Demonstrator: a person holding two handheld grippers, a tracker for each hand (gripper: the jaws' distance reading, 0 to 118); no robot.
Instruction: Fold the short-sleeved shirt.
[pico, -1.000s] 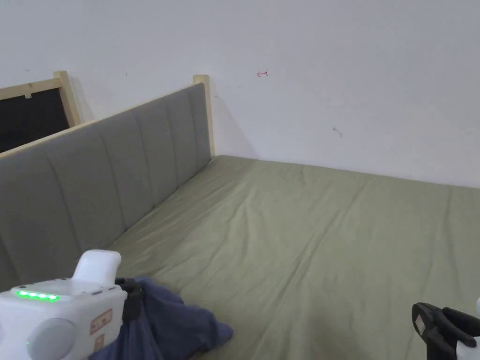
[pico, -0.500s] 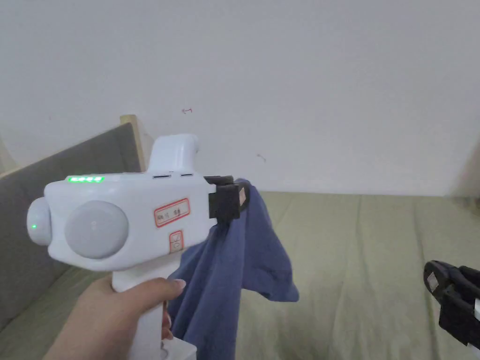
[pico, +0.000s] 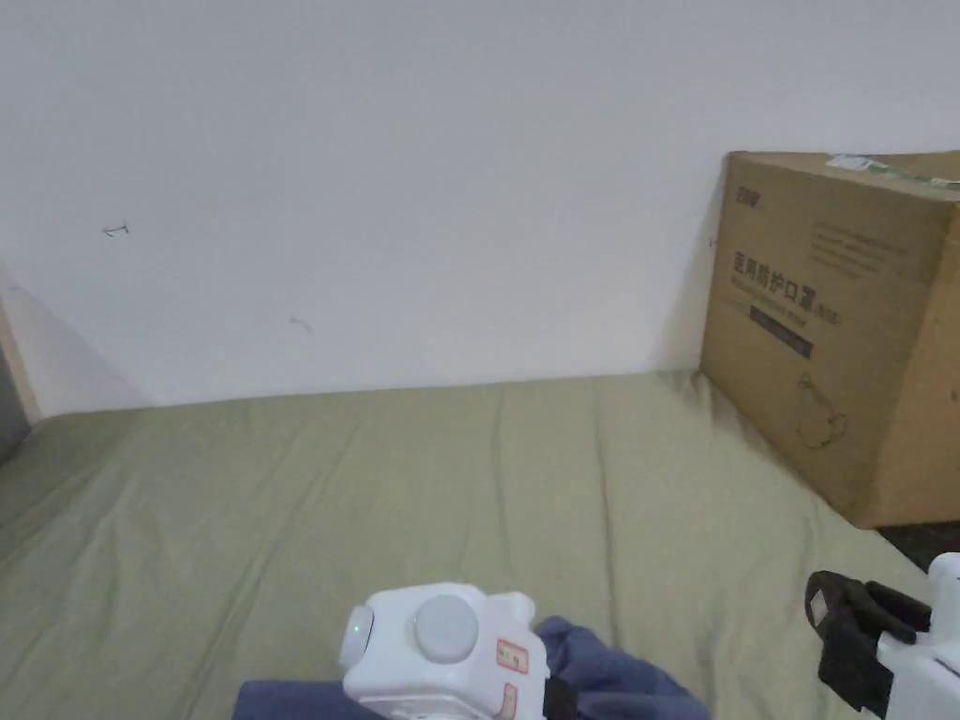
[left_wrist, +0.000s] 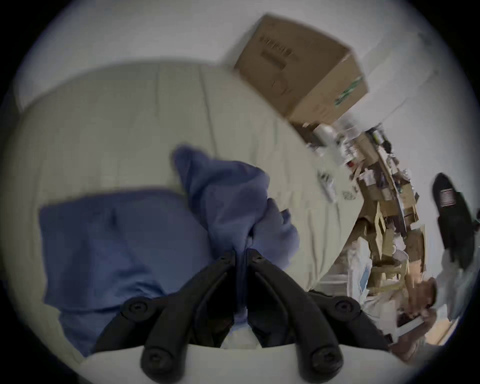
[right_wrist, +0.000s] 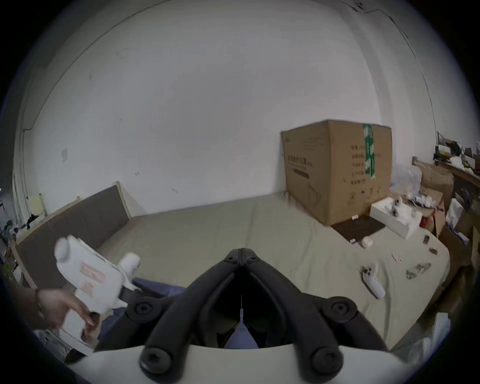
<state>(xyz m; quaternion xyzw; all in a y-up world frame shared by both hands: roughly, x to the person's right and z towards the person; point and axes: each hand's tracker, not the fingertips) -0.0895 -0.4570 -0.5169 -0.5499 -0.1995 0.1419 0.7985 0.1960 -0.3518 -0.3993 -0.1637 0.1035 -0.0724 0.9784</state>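
The blue short-sleeved shirt (pico: 614, 680) lies at the near edge of the olive bed sheet (pico: 422, 487). In the left gripper view one part of the shirt (left_wrist: 124, 246) lies flat on the sheet, and a bunched fold rises into my left gripper (left_wrist: 241, 256), which is shut on it. In the head view the left gripper (pico: 556, 698) sits low, its white body covering most of its jaws. My right gripper (pico: 834, 614) hovers at the lower right, apart from the shirt. Its jaws (right_wrist: 241, 250) meet at the tips with nothing between them.
A big cardboard box (pico: 834, 328) stands on the bed's far right corner against the white wall. A grey padded headboard (right_wrist: 65, 226) lines the left side. A white tray (right_wrist: 394, 215), a white device (right_wrist: 374, 283) and several small bits lie along the bed's right edge.
The head camera has swung right, from the headboard to the box. My left gripper has come down from chest height, and the shirt that hung from it now rests on the sheet.
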